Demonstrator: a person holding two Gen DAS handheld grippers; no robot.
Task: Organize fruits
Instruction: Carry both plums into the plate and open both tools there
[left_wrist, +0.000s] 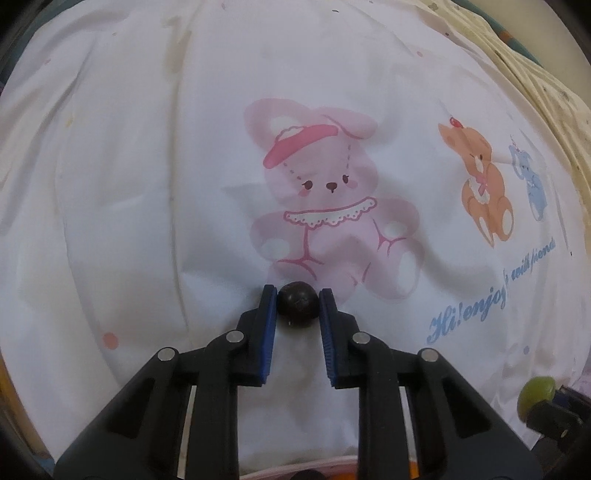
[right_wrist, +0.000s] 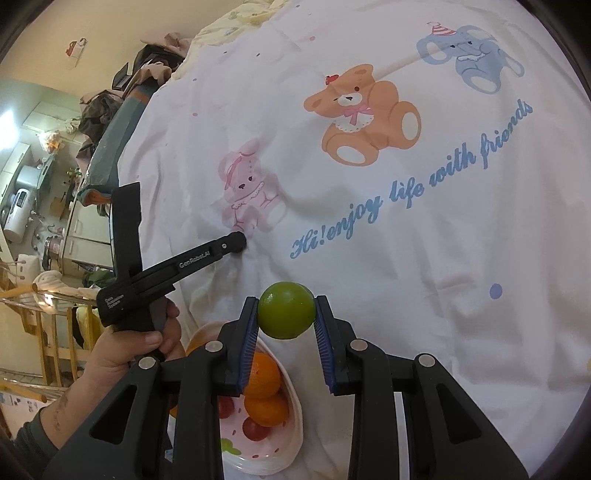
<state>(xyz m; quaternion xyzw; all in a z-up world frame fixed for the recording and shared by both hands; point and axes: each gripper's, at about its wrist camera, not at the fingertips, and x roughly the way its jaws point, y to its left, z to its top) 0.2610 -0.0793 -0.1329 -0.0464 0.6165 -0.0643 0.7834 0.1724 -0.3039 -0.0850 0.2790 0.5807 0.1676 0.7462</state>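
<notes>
The left gripper reaches down to the white bed sheet, its blue-padded fingers closed in on a small dark round fruit that sits on the cloth just below the printed pink bunny; both pads appear to touch the fruit's sides, which fills the narrow gap between them. From the right wrist view, this same tool is seen side-on, held in the person's left hand, its tip pressed to the sheet at the foot of the bunny print. The right gripper is partly closed on a green lime, pinched between its two pads and lifted clear above the sheet. Below and slightly left of it, a pink-and-white bowl rests on the bed near the edge, holding two oranges stacked close together and a couple of small red fruits. The sheet also carries an orange bear, a blue elephant and blue script lettering. In the left wrist view the lime shows at the lower right edge of the frame.
</notes>
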